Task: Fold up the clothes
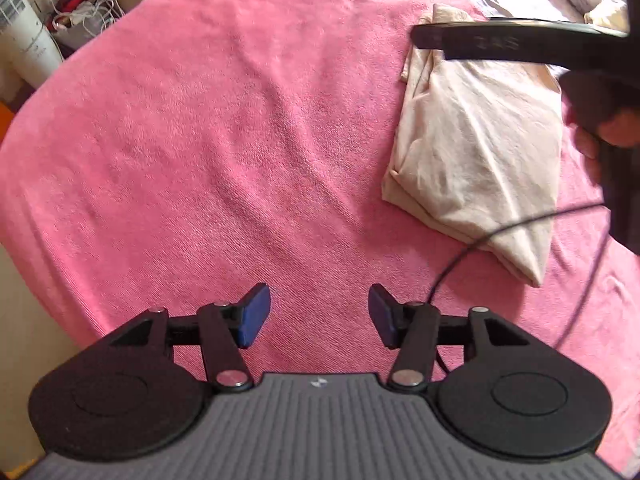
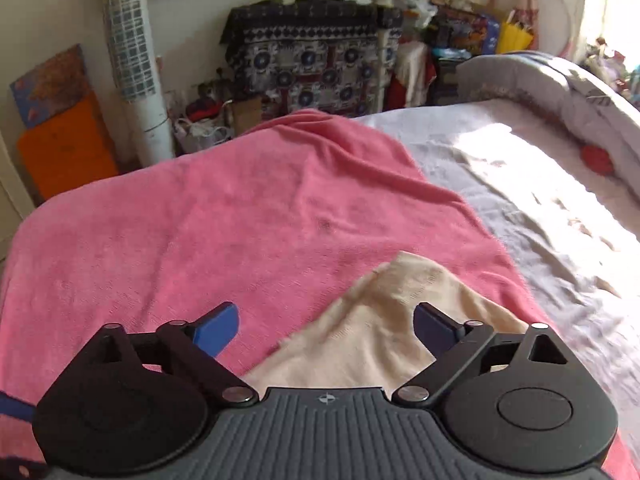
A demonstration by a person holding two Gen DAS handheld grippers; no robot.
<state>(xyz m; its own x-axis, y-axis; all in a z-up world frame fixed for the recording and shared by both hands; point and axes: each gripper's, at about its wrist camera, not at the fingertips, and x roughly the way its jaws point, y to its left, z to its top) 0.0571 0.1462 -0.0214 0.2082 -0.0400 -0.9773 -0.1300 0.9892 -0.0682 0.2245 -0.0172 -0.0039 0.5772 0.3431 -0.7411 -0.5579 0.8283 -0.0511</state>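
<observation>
A cream folded garment (image 1: 476, 152) lies on the pink towel (image 1: 224, 132) at the right of the left wrist view. My left gripper (image 1: 319, 316) hovers open over bare towel, well to the left of and nearer than the garment, nothing between its blue pads (image 1: 253, 318). The right tool's black body (image 1: 520, 46) and the hand (image 1: 608, 132) holding it reach over the garment's far end. In the right wrist view my right gripper (image 2: 326, 330) stands open just above the cream garment (image 2: 372, 340), whose edge lies between the jaws.
The pink towel (image 2: 200, 232) covers a bed with a grey-white sheet (image 2: 520, 208) and a rolled grey blanket (image 2: 560, 92) to the right. A black cable (image 1: 520, 232) loops over the garment. Beyond the bed stand a white tower fan (image 2: 136, 72), an orange box (image 2: 64, 148) and cluttered furniture.
</observation>
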